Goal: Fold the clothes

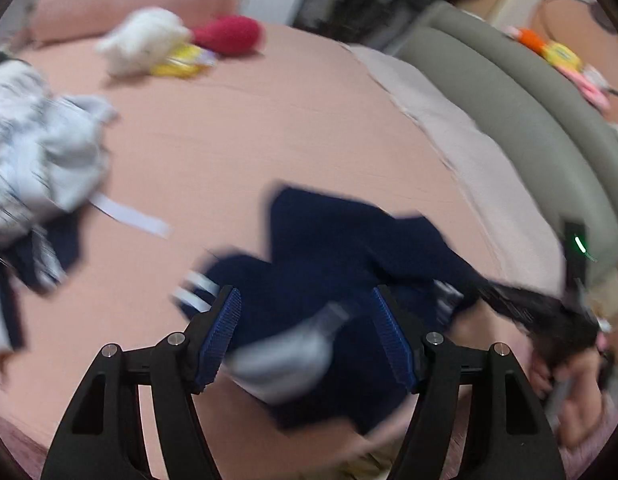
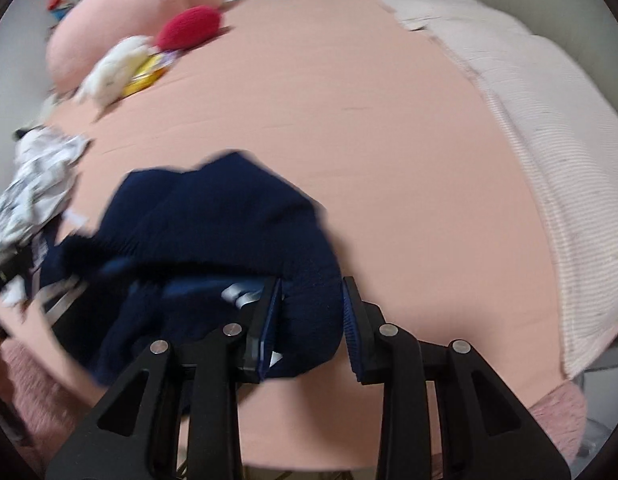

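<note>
Blur smears navy garment (image 2: 213, 232), right tool (image 2: 311, 312) pinching its fold, left tool (image 1: 305, 332) agape (label illegible).

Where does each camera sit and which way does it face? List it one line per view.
Left wrist: on the left gripper, angled down at the navy garment on the bed; its open fingers and the right gripper show.
Right wrist: on the right gripper, angled down; fingers closed on the garment.
Shared: garment, bed, red toy.

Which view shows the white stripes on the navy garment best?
The left wrist view: the navy garment shows its white stripes beside the left pad. The right wrist view shows mostly plain navy cloth, with only a blurred pale patch.
</note>
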`<state>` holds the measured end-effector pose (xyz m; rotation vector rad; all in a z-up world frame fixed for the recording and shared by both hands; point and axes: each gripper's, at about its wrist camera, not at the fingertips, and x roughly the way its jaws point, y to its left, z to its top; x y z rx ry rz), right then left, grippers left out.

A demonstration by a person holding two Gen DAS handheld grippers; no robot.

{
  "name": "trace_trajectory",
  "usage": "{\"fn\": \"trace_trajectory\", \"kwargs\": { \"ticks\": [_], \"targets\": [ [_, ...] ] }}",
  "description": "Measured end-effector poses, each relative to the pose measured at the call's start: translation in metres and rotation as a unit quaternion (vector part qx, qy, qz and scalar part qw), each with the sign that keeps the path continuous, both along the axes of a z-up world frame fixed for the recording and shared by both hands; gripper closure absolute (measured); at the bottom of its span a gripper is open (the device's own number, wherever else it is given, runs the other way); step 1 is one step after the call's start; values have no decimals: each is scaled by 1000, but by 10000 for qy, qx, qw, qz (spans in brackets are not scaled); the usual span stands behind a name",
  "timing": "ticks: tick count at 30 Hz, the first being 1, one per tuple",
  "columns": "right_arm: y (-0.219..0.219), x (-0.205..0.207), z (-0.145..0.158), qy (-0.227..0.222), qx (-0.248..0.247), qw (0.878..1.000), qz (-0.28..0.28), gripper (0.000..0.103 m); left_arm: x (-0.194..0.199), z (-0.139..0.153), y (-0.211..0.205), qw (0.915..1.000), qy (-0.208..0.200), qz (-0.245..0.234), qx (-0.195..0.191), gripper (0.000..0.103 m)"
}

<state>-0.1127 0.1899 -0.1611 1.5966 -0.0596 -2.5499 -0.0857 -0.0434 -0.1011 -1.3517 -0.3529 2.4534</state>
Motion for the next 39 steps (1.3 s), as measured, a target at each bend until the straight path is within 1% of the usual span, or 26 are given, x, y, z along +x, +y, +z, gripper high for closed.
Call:
{"fn": "trace_trajectory", "kwargs": {
  "ticks": [1, 3, 4, 5, 7, 8, 10, 11, 13, 15, 17, 19, 20, 21, 23, 24, 27, 28, 29, 30, 31, 32, 33, 34, 37, 39],
  "targets": [
    [-3, 0, 0, 17, -12, 10000, 55, 73, 1, -3, 9, 9999, -58, -152, -25, 37],
    [-9, -3, 0, 22, 7, 9999, 128, 73, 4, -10, 26, 9988, -175, -456, -76, 64],
    [-11, -6, -2, 4, 32, 9999, 147, 73, 2, -14, 31, 9984, -219, -488, -163, 68],
    [-13, -11, -6, -33, 92, 9998, 149, 73, -4, -20, 34, 9982, -281, -461, -268, 69],
    [-16, -16, -11, -80, 307, 9994, 122, 73, -20, -31, 31, 9974, -414, -271, -526, 69],
    [-16, -16, -10, -69, 433, 9990, 102, 73, -28, -34, 26, 9966, -444, -100, -692, 69],
    [-13, -16, -4, 44, 529, 9986, 74, 73, -41, -31, 10, 9947, -401, 374, -874, 69],
    [-10, -18, 0, 119, 540, 9985, 9, 73, -47, -27, 0, 9933, -353, 633, -904, 69],
    [-2, -20, 9, 278, 576, 9978, -183, 72, -48, -16, -17, 9906, -186, 1066, -840, 69],
    [7, -21, 10, 281, 472, 9979, -337, 72, -36, -4, -22, 9887, 76, 1236, -843, 68],
    [15, -21, 10, 257, 341, 9979, -485, 71, -21, 0, -16, 9894, 198, 1148, -866, 66],
    [18, -19, 6, 138, 198, 9986, -478, 68, -14, -2, -10, 9927, 171, 914, -766, 58],
    [18, -17, 3, 72, 136, 9990, -426, 61, -12, -6, -3, 9949, 123, 718, -701, 51],
    [14, -18, 0, 2, 58, 9995, -325, 56, -15, -11, 3, 9950, 76, 619, -777, 49],
    [6, -19, -7, -90, -36, 9998, -160, 49, -22, -22, 14, 9931, -15, 518, -1048, 49],
    [1, -22, -11, -132, -21, 9999, -106, 48, -28, -27, 18, 9927, -71, 470, -1106, 49],
    [-11, -32, -25, -324, 5, 9995, 17, 47, -44, -37, 30, 9917, -203, 351, -1217, 49],
    [-14, -37, -30, -404, -8, 9992, 50, 46, -49, -39, 33, 9891, -163, 377, -1416, 49],
    [-16, -42, -37, -472, 11, 9989, 81, 46, -53, -40, 33, 9866, -151, 415, -1574, 61],
    [-19, -48, -45, -531, 68, 9985, 108, 47, -59, -41, 33, 9844, -157, 451, -1692, 85],
    [-21, -53, -54, -609, 157, 9979, 122, 51, -64, -37, 29, 9841, -160, 494, -1701, 93],
    [-21, -60, -61, -691, 220, 9973, 109, 69, -69, -32, 23, 9845, -160, 541, -1663, 93],
    [-20, -67, -63, -705, 228, 9972, 78, 76, -72, -20, 19, 9855, -71, 548, -1602, 93],
    [-19, -71, -59, -649, 252, 9976, 56, 80, -74, -7, 15, 9867, 57, 537, -1531, 93],
    [-22, -80, -25, -136, 401, 9990, 122, 82, -79, 39, 10, 9877, 504, 471, -1402, 93],
    [-27, -82, 8, 296, 431, 9985, 164, 82, -76, 80, 10, 9847, 948, 444, -1391, 93]
  ]
}}
